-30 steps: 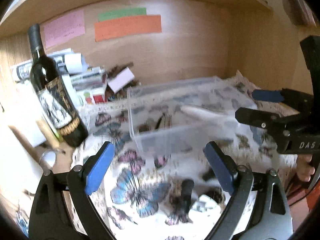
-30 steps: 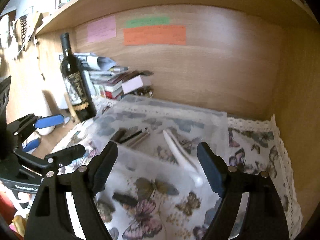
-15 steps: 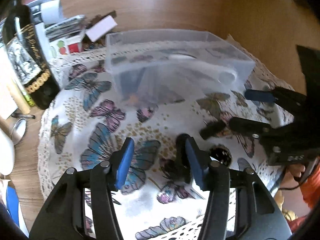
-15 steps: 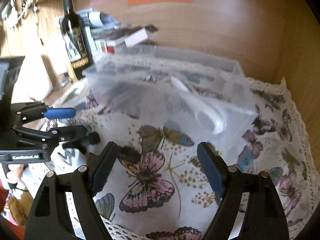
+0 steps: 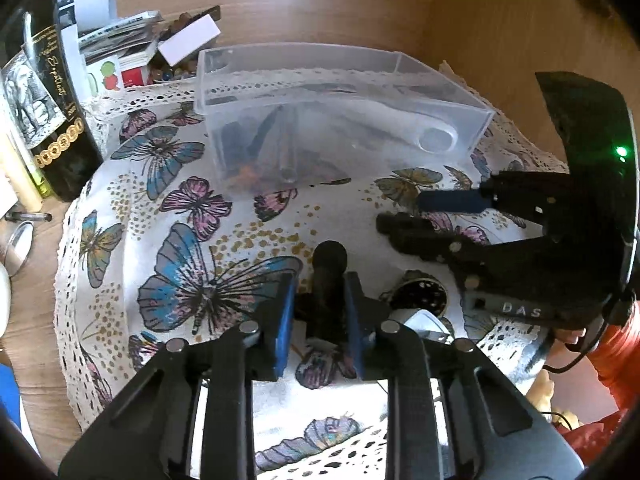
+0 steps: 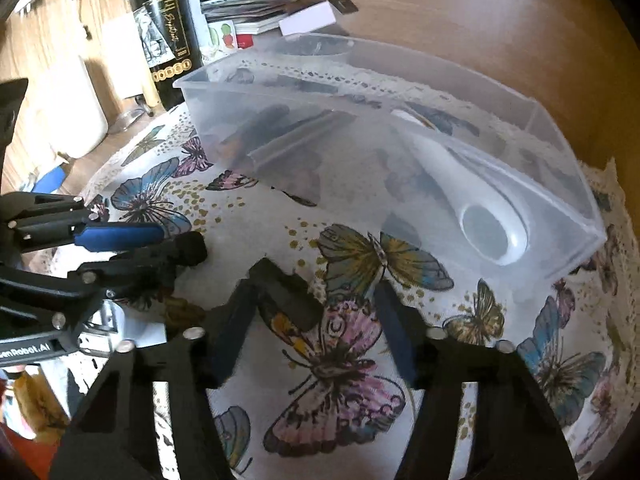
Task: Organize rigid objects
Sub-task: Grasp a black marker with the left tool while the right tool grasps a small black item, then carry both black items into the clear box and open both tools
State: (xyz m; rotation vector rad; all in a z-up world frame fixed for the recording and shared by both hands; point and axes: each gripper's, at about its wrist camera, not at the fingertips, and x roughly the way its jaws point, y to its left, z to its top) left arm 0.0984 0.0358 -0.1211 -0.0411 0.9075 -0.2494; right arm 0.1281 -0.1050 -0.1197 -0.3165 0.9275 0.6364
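Left wrist | left claw (image 5: 320,300) clamps black cylinder (image 5: 329,280) | right claw (image 6: 312,320) wide

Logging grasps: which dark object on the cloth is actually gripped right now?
The black cylinder, clamped between the left gripper's blue pads. The black block lies loose between the open right gripper's fingers.

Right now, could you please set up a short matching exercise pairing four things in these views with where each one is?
Things:
1. white spoon
2. black cylinder
3. wine bottle
4. black block

Places:
A. between the left gripper pads
B. inside the clear bin
C. on the cloth between the open right gripper pads
D. standing left of the bin

Pairs: 1-B, 2-A, 3-D, 4-C
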